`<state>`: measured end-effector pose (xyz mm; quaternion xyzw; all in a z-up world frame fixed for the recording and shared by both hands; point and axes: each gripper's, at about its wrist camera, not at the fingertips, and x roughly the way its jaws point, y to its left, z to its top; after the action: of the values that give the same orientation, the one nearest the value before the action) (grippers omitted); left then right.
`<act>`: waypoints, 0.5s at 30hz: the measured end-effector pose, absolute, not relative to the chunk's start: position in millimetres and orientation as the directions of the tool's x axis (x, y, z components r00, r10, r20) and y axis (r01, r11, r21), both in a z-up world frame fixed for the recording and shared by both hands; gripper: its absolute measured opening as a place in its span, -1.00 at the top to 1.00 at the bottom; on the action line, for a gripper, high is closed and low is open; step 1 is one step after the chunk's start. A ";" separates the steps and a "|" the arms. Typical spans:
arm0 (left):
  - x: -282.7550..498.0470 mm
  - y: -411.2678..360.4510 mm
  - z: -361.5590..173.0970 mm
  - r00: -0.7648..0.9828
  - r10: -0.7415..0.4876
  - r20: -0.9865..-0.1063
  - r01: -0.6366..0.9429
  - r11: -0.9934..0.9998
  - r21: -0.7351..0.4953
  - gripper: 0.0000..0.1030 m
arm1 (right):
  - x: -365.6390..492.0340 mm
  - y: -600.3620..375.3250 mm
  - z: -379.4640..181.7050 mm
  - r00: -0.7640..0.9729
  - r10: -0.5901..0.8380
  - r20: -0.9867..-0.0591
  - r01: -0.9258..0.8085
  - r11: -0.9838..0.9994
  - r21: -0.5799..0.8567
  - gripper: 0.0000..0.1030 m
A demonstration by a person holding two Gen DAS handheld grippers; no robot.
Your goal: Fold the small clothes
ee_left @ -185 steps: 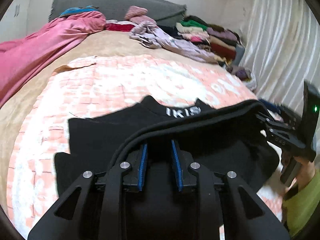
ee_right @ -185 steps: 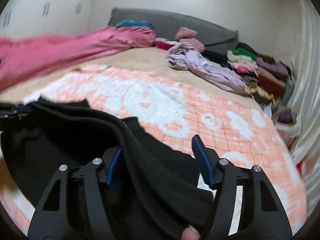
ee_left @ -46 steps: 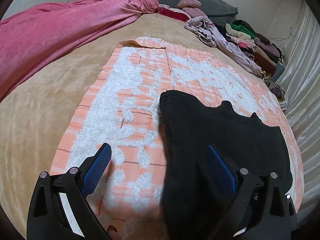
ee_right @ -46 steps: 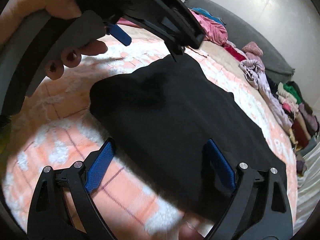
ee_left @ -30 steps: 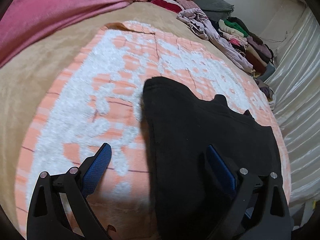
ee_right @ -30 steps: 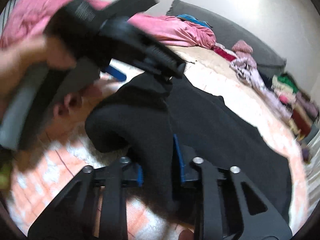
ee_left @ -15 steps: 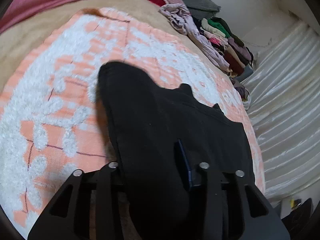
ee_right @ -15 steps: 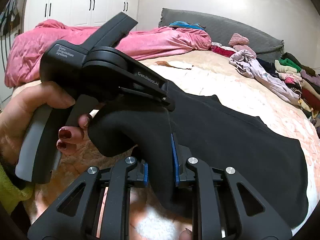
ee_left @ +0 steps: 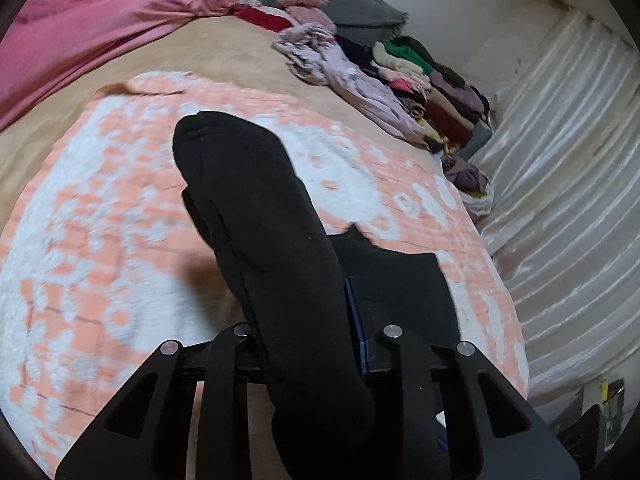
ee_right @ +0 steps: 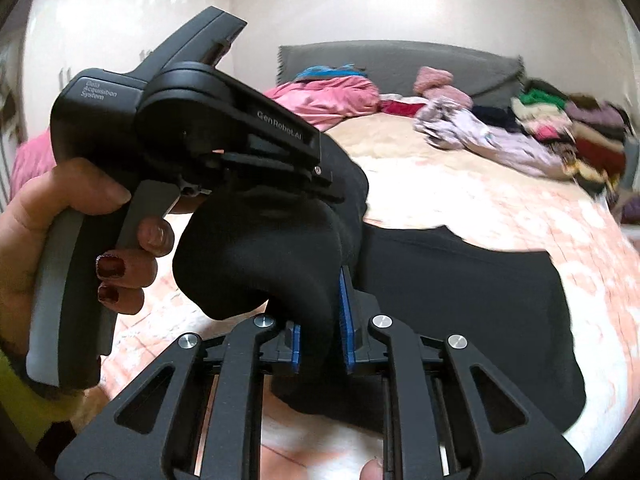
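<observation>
The left hand-held gripper (ee_left: 304, 320) is closed on a thick fold of the black garment (ee_left: 256, 216), which rises between its 2 fingers and hides the left finger pad; only the blue pad of the right finger (ee_left: 354, 320) shows at the cloth's edge. The lifted fold stands up off the peach-and-white blanket (ee_left: 100, 216) and blocks much of the left wrist view, while the rest of the garment lies flat on the blanket to the right.

In the right wrist view the right hand-held gripper (ee_right: 320, 320) is also clamped on the black garment (ee_right: 256, 264), its 2 blue pads (ee_right: 347, 320) pressed against a bunched roll of cloth. Directly ahead and to the left, the body of the left hand-held gripper (ee_right: 192, 128) fills the frame, held by the person's left hand (ee_right: 80, 232) with dark red nail polish; its nose sits on the same raised fold, so the 2 tools grip the cloth close together.

The blanket lies on a bed with a tan cover (ee_left: 224, 48). A pink cloth (ee_left: 100, 24) sprawls along the far left, a grey headboard cushion (ee_right: 400, 64) stands behind, and a lilac garment (ee_right: 496, 140) and a stack of folded clothes (ee_left: 436, 92) sit at the far right. A white satin curtain (ee_left: 560, 184) hangs beside the bed.
</observation>
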<state>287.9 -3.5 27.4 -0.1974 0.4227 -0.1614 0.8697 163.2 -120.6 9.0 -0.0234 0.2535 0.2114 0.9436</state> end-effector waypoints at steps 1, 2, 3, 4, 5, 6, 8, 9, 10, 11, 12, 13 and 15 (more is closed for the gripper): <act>291.3 -17.5 32.0 0.583 -0.448 -0.678 0.122 0.873 -0.472 0.53 | 163.2 -131.4 9.4 0.784 0.388 -0.485 -0.396 0.914 0.090 0.83; 293.4 -30.0 35.5 0.577 -0.447 -0.683 0.129 0.876 -0.464 0.54 | 163.0 -140.0 9.3 0.786 0.387 -0.482 -0.385 0.917 0.109 0.84; 295.0 -39.2 38.1 0.573 -0.447 -0.687 0.136 0.879 -0.458 0.54 | 162.7 -148.3 9.5 0.789 0.385 -0.480 -0.373 0.919 0.125 0.84; 296.5 -49.8 40.4 0.567 -0.446 -0.692 0.144 0.881 -0.450 0.54 | 162.3 -159.4 9.4 0.791 0.381 -0.478 -0.357 0.923 0.145 0.84; 298.8 -63.3 42.4 0.559 -0.443 -0.701 0.153 0.886 -0.438 0.54 | 162.3 -165.3 9.2 0.792 0.379 -0.478 -0.349 0.924 0.154 0.84; 301.6 -76.4 43.4 0.550 -0.438 -0.711 0.161 0.891 -0.425 0.55 | 162.0 -174.9 8.4 0.795 0.372 -0.479 -0.333 0.928 0.169 0.84; 306.0 -97.4 43.1 0.533 -0.421 -0.734 0.170 0.903 -0.394 0.55 | 162.6 -189.0 5.7 0.794 0.367 -0.485 -0.310 0.930 0.196 0.85; 308.7 -108.3 42.1 0.524 -0.409 -0.747 0.173 0.910 -0.377 0.54 | 163.0 -193.9 4.5 0.793 0.363 -0.489 -0.299 0.931 0.207 0.85; 311.1 -120.6 40.9 0.515 -0.398 -0.759 0.178 0.916 -0.359 0.54 | 163.7 -201.5 2.1 0.792 0.358 -0.494 -0.282 0.933 0.225 0.86; 312.4 -130.7 39.7 0.510 -0.391 -0.767 0.185 0.920 -0.346 0.54 | 165.3 -208.8 0.0 0.791 0.355 -0.499 -0.268 0.933 0.239 0.86; 312.6 -140.0 37.5 0.503 -0.384 -0.774 0.192 0.923 -0.333 0.53 | 166.0 -214.7 -2.3 0.790 0.350 -0.503 -0.255 0.934 0.250 0.86; 314.7 -148.7 35.3 0.496 -0.376 -0.783 0.197 0.926 -0.321 0.52 | 167.1 -221.4 -5.1 0.789 0.342 -0.510 -0.237 0.936 0.260 0.86; 319.4 -166.5 27.8 0.477 -0.362 -0.801 0.203 0.932 -0.300 0.49 | 170.0 -230.7 -10.7 0.780 0.336 -0.528 -0.211 0.936 0.283 0.86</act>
<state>319.4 -166.5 27.8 -0.0819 0.4840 -0.1651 0.8554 170.0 -230.7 -10.7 0.1047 0.2977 0.1457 0.9376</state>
